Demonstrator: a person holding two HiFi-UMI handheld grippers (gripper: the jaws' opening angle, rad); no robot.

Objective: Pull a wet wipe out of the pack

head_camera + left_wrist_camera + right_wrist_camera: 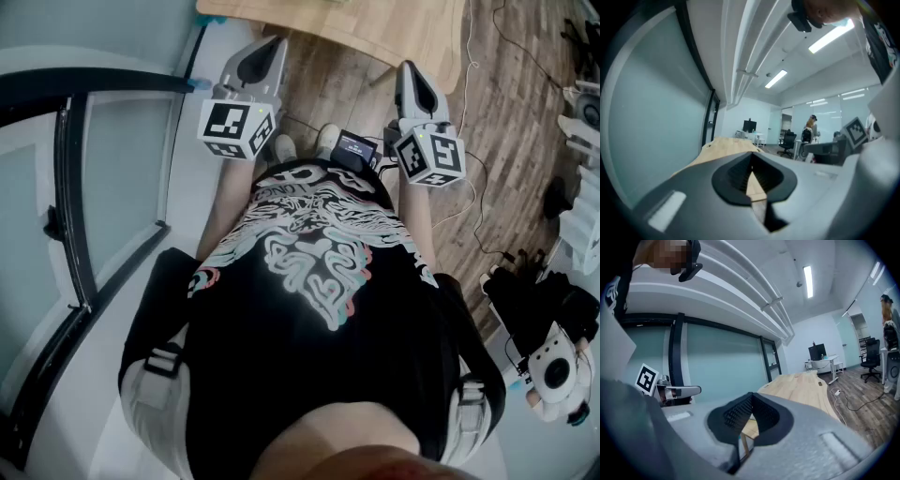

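No pack of wipes shows in any view. In the head view my left gripper (265, 52) and my right gripper (415, 80) are held out level in front of the person's body, short of the near edge of a light wooden table (375, 28). Both are shut with nothing between the jaws. In the left gripper view, the left gripper (751, 164) has its dark pads pressed together, with the table top (722, 147) beyond. The right gripper (751, 401) is likewise closed and empty, and the table (806, 385) stretches ahead of it.
A glass wall with black frames (84, 187) runs along the left. Cables (478, 187) trail over the wood floor on the right, and other gear (553, 366) lies at the lower right. Far off are desks, an office chair (871, 363) and a person (809, 131).
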